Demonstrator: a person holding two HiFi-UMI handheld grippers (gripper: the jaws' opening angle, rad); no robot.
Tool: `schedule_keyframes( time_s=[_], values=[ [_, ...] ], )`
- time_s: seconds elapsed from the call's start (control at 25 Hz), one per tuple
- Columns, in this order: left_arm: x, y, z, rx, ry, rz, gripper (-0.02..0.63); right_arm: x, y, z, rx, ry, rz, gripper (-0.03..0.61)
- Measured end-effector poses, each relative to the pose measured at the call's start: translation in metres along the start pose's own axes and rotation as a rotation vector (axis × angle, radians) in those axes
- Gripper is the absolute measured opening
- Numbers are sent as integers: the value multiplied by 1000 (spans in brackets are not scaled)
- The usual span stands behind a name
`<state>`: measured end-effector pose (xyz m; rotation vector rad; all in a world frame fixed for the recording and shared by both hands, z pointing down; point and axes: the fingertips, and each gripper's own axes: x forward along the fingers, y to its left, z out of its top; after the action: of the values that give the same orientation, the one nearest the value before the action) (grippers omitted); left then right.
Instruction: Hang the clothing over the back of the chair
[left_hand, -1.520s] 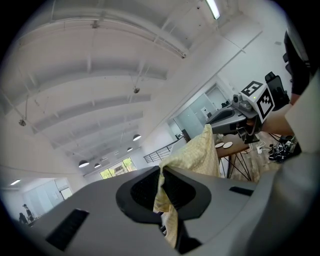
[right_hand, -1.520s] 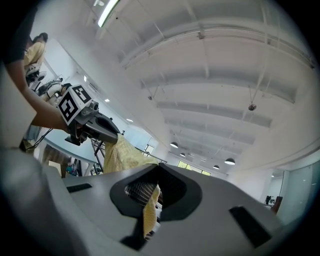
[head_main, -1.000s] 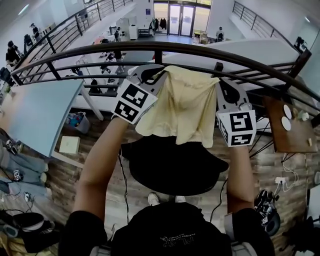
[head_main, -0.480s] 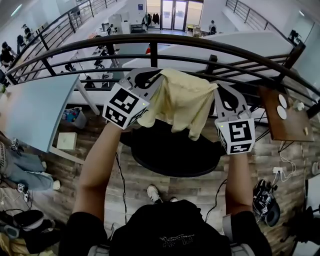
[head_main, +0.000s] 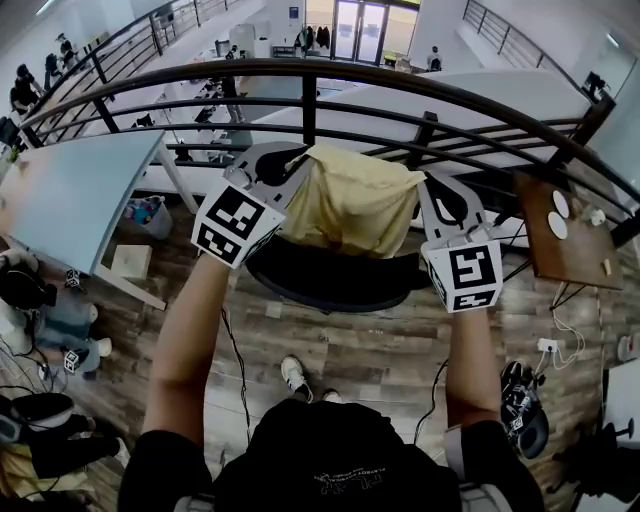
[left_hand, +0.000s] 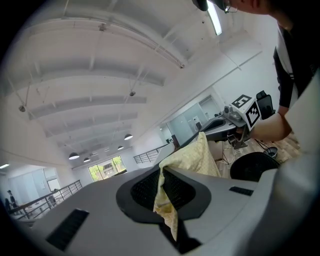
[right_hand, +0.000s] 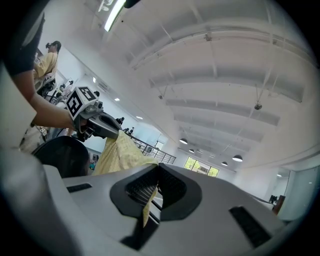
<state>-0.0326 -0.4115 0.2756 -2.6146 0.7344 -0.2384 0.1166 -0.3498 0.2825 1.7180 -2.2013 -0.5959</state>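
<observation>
The pale yellow clothing (head_main: 352, 203) was stretched between the two grippers; in the head view its long axis ran from 9 to 3 o'clock, and its loose body hung toward 6 o'clock over the black chair (head_main: 330, 283); the hem perhaps touched the chair, but that view left it unclear. The left gripper (head_main: 292, 158) had its fingers (left_hand: 95, 212) closed on one top corner; the right gripper (head_main: 428, 185) pinched the other corner likewise. The cloth hid the chair's far edge; a dark railing (head_main: 300, 72) crossed at 12 o'clock. White print on the person's black shirt (head_main: 345, 480) was too small to read; the marker cubes bore only black-and-white squares.
</observation>
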Motion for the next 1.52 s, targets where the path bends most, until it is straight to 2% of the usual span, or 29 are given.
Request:
schedule_keyframes(
  time_s=[0.16, 0.76, 1.12, 1.32, 1.52],
  values=[
    [-16, -8, 3, -2, 11, 32, 31, -13, 12, 3, 9, -12, 20, 21],
    [-74, -58, 7, -30, 30, 63, 31, -72, 52, 12, 29, -39, 68, 21],
    [-110, -87, 15, -74, -18, 87, 31, -110, 76, 17, 97, -73, 82, 21],
    [-132, -99, 16, -87, -40, 118, 31, -128, 90, 28, 77, -103, 104, 21],
    [-142, -118, 6, -146, -61, 133, 31, -143, 104, 17, 126, -117, 129, 21]
  ],
)
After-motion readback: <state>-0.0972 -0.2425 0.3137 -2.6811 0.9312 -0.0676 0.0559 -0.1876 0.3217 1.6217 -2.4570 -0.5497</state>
